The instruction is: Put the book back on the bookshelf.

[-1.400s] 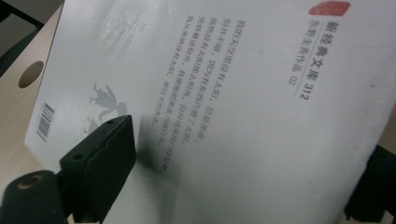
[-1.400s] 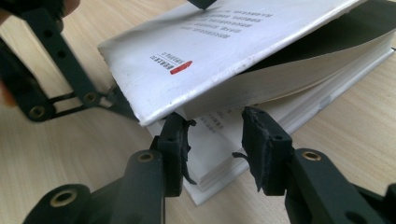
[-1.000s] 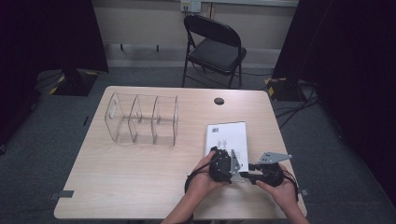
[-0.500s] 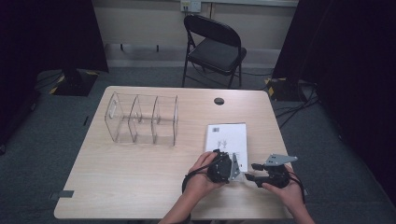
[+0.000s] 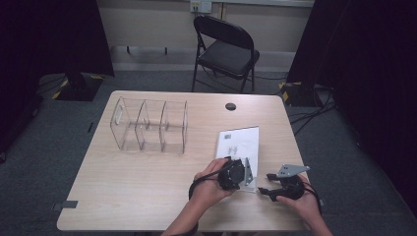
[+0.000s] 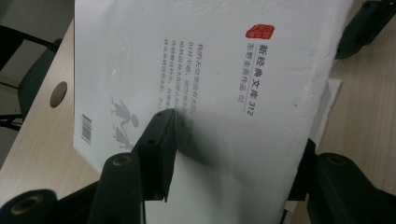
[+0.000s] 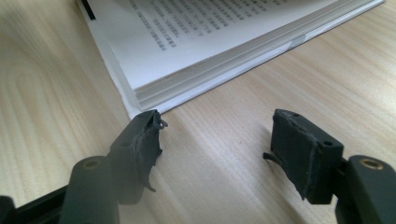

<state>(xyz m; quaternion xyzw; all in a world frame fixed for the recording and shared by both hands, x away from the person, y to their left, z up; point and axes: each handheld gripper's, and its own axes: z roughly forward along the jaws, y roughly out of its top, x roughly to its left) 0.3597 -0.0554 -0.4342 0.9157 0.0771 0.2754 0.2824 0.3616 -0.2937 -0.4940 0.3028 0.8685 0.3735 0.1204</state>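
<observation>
A white paperback book [image 5: 239, 141] lies on the table's right half. In the left gripper view its cover [image 6: 210, 60], with a barcode and red stamp, is raised and slants between the jaws of my left gripper [image 6: 233, 154]. One jaw lies on the cover and the other sits past its edge, with a wide gap between them. From above, the left gripper [image 5: 244, 173] is at the book's near edge. My right gripper [image 5: 263, 190] rests to its right and points left. It [image 7: 217, 135] is open on bare wood beside the corner of the printed pages [image 7: 196, 42].
A clear three-compartment organizer [image 5: 150, 125] stands at the table's left middle. A dark round hole [image 5: 230, 106] sits near the far edge. A black folding chair [image 5: 226, 51] stands beyond the table [image 5: 137, 196]. Cables lie on the floor at right.
The right gripper has drifted slightly right and toward the near edge. The left gripper has stayed at the book's near edge.
</observation>
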